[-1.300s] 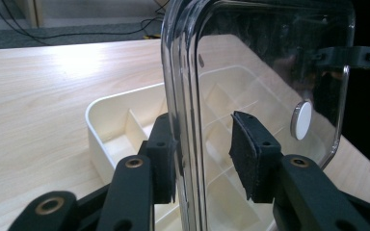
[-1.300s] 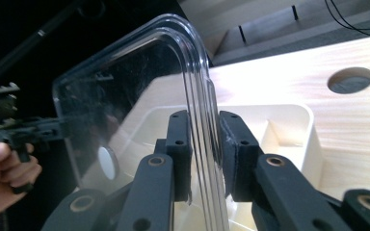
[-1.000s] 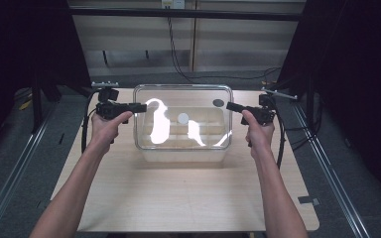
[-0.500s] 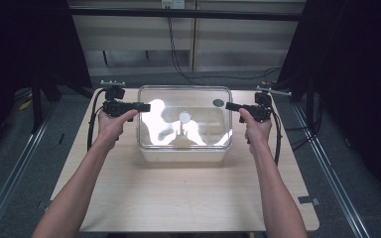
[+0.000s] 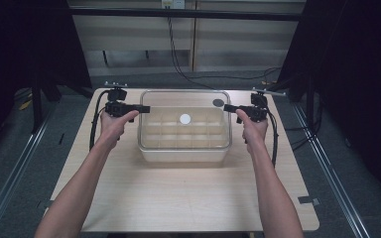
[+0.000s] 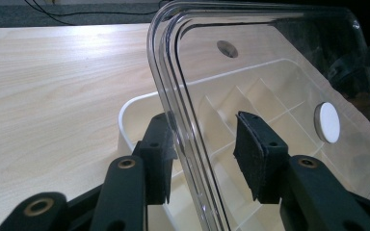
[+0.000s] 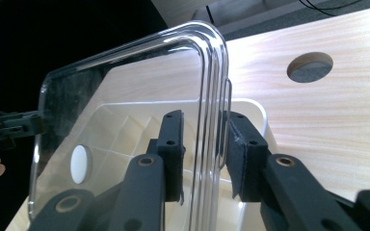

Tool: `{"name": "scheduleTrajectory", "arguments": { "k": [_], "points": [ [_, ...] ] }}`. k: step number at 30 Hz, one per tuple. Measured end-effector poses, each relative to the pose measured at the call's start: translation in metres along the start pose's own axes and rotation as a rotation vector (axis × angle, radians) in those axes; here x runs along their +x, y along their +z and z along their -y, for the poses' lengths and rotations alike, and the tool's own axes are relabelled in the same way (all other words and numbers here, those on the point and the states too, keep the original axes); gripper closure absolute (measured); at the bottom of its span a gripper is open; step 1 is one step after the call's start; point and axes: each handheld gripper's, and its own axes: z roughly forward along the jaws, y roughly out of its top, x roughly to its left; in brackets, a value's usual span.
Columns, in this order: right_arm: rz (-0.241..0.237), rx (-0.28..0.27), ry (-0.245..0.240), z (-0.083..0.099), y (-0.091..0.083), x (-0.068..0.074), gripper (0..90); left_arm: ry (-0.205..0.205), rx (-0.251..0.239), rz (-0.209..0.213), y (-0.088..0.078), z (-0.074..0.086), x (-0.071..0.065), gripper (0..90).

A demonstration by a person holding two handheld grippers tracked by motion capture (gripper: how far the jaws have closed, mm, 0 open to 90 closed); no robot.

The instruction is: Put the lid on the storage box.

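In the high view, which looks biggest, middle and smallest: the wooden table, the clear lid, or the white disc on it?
Largest to smallest:
1. Wooden table
2. Clear lid, covering the white divided box
3. White disc, about as small as the dark table hole nearby

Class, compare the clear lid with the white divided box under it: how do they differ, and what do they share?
The lid is see-through, the box opaque white. The lid is flat, the box deep with compartments. The lid's ends lie between the jaws of the left gripper and right gripper, which have just been opening; the box stands on the table. Both are rounded rectangles.
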Motion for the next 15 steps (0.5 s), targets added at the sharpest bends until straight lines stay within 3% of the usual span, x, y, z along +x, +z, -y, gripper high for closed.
{"name": "scheduleTrajectory", "arguments": {
  "k": [2,6,10,15],
  "points": [
    [0.015,0.011,0.001,0.001,0.003,-0.001,68.5,0.005,0.011,-0.03,0.0,0.0,0.001,59.9],
    [0.026,0.013,0.005,0.004,0.006,-0.002,67.8,-0.027,-0.001,-0.02,0.003,0.005,0.005,61.8],
    [0.052,0.02,0.006,0.008,0.012,-0.004,64.4,-0.018,0.026,-0.039,0.007,0.008,0.006,61.8],
    [0.064,0.032,0.014,0.011,0.019,-0.009,63.6,-0.059,0.021,-0.008,0.012,0.017,0.014,62.2]
  ]
}}
